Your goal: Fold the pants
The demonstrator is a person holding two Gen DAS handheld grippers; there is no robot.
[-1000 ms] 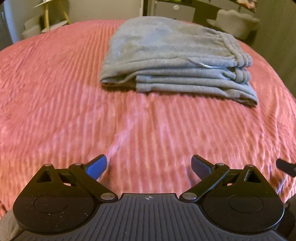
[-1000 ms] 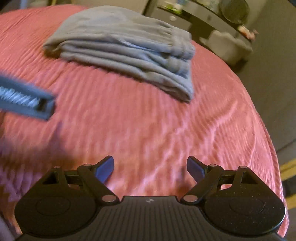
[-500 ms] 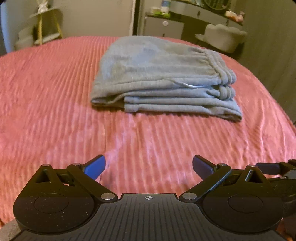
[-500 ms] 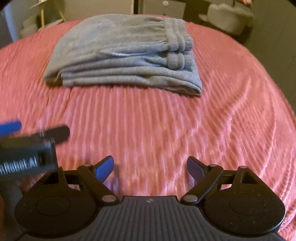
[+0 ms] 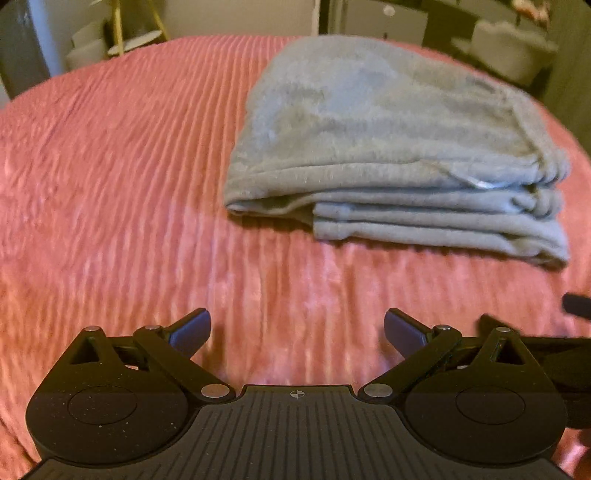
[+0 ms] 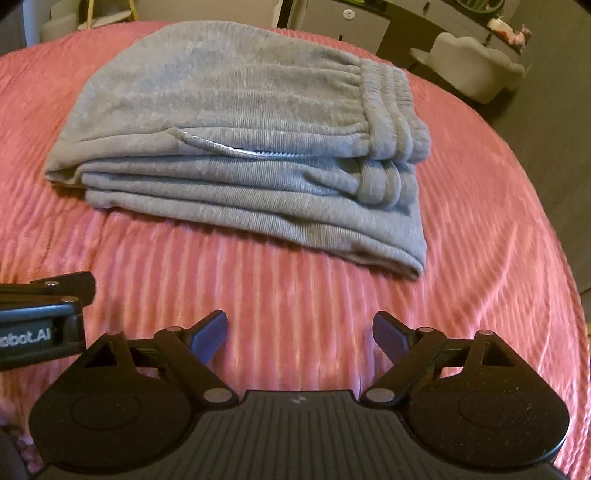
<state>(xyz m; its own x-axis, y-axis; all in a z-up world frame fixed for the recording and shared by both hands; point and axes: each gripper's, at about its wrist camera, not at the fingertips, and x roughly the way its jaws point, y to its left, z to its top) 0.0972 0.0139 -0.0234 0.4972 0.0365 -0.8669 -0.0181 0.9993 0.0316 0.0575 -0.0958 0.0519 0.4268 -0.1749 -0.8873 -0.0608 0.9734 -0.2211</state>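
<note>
Grey sweatpants [image 5: 391,147] lie folded into a thick stack on the pink ribbed bedspread [image 5: 110,184], waistband at the right end. In the right wrist view the pants [image 6: 240,140] fill the upper middle, with a zip pocket on top. My left gripper [image 5: 297,332] hovers over bare bedspread short of the stack, open and holding nothing. My right gripper [image 6: 300,334] is likewise open and empty, also short of the pants. Part of the left gripper shows at the left edge of the right wrist view, and part of the right gripper at the right edge of the left wrist view.
The bedspread [image 6: 332,295] drops off at the right, where dark floor shows. Behind the bed stand a grey cabinet [image 6: 343,22], a pale cushioned seat [image 6: 472,70] and a small gold-legged table [image 5: 136,33].
Both grippers have come closer to the folded pants and shifted view slightly; the pants look larger now. Both stay open. The pants have not moved.
</note>
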